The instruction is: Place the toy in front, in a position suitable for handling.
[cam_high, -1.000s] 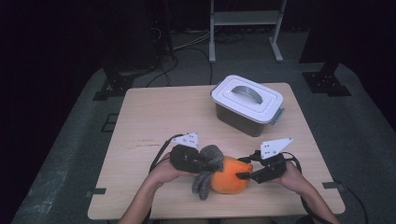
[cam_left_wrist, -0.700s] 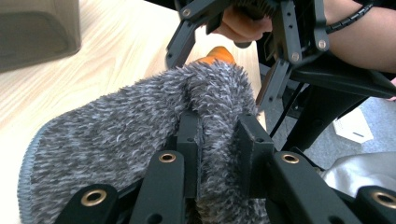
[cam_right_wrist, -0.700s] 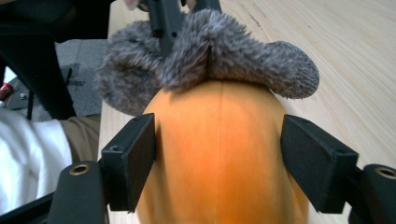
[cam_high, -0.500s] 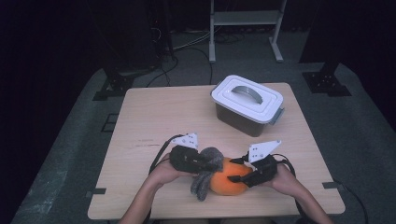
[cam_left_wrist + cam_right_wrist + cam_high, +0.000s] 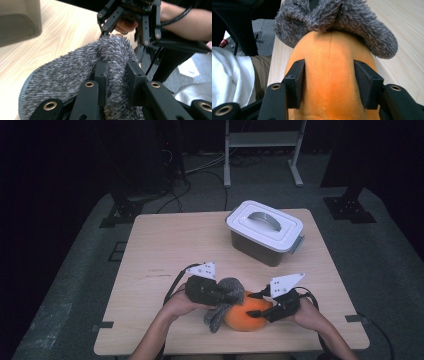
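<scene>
Pinching a fold of the grey fuzzy cloth (image 5: 75, 72), the left gripper (image 5: 231, 296) has its jaws clamped tight on the pile, as the left gripper view makes plain: the two black pads press the fabric from both sides with only a thin ridge of it between them. In the high view this cloth (image 5: 223, 301) drapes over the left end of the orange plush toy (image 5: 248, 312), which lies on the wooden table (image 5: 165, 250) near its front edge, between the person's two hands. The right gripper (image 5: 256, 305) comes at the toy from the other side. Its jaws have just been closing, and in the right gripper view the orange plush toy (image 5: 332, 82) sits between them, each pad (image 5: 297, 80) pressing against a flank of the soft body. In that same view the grey fuzzy cloth (image 5: 352, 20) covers the far end of the toy. Farther back on the table, well apart from the hands, stands a grey storage box (image 5: 260, 245) with a white lid (image 5: 265, 224) shut on it, its handle lying flat.
</scene>
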`<state>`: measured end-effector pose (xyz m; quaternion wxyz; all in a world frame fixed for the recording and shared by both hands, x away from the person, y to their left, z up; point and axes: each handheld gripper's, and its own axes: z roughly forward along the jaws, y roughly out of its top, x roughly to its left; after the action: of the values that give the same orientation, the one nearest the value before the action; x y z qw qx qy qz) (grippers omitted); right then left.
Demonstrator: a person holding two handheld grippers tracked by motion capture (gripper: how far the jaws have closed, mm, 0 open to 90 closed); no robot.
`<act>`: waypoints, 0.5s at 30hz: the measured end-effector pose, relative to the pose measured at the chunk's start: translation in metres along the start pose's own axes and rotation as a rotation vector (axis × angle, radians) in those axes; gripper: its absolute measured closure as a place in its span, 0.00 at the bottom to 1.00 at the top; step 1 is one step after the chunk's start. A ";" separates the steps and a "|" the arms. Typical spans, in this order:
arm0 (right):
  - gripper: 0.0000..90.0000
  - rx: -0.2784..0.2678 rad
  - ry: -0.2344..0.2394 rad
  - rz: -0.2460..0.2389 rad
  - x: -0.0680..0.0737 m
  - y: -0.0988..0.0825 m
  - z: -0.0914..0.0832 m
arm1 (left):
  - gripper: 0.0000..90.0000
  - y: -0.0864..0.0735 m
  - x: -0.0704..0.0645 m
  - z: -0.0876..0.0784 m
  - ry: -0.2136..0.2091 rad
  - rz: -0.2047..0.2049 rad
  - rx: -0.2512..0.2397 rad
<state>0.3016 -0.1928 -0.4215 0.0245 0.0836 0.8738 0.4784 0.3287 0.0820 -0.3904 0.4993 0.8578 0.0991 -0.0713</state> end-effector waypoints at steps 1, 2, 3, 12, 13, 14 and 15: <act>0.51 0.000 -0.001 -0.008 0.000 -0.001 -0.001 | 0.82 -0.001 0.000 0.000 0.000 0.000 0.001; 0.52 -0.002 -0.006 -0.013 0.000 -0.002 -0.003 | 0.81 -0.002 0.000 -0.002 0.002 -0.004 0.004; 0.53 -0.004 -0.008 -0.009 0.000 -0.003 -0.004 | 0.82 -0.004 0.001 -0.003 0.010 -0.006 0.008; 0.52 -0.027 -0.015 0.028 -0.007 -0.015 -0.018 | 0.81 -0.016 0.001 -0.005 0.009 -0.028 0.013; 0.50 -0.028 -0.011 0.037 -0.007 -0.015 -0.018 | 0.81 -0.014 0.000 -0.003 0.007 -0.023 0.018; 0.47 -0.025 -0.008 0.051 -0.007 -0.014 -0.018 | 0.81 -0.013 -0.001 -0.001 0.006 -0.021 0.018; 0.44 -0.020 -0.010 0.060 -0.007 -0.013 -0.018 | 0.81 -0.011 -0.001 0.000 0.005 -0.018 0.023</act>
<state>0.3051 -0.2157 -0.4230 0.0155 0.1120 0.8660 0.4871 0.3246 0.0873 -0.3994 0.4887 0.8626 0.1075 -0.0748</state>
